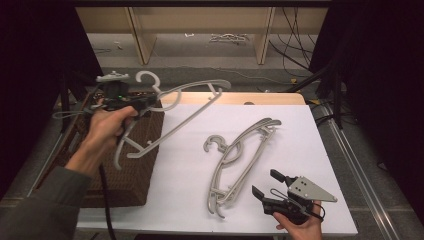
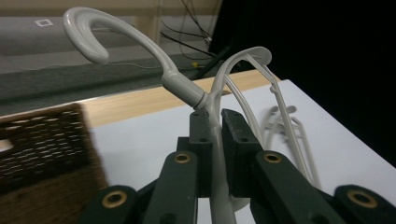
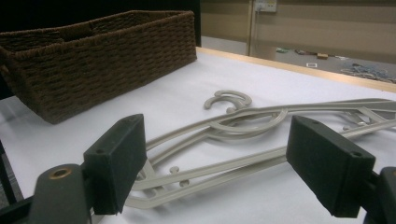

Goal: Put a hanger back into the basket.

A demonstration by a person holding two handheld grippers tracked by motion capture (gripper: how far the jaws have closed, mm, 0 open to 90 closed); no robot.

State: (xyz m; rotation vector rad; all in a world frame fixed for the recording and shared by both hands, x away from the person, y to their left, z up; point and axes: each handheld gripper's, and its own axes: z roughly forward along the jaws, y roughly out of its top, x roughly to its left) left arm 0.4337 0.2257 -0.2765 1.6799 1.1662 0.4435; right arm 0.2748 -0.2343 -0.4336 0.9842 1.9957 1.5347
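Between the left tool's (image 2: 212,140) pads, a grey hanger (image 2: 187,88) sits clamped.

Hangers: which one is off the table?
The hanger clamped in the left tongs, raised over the basket. The other hangers lie flat on the white table.

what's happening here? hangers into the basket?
Looks that way. The left gripper is shut on a grey plastic hanger just below its hook, holding it in the air above the wicker basket. More grey hangers lie stacked on the white table; I can't tell exactly how many. The right gripper rests near the table's front edge, jaws open, pointing at that stack and touching nothing.
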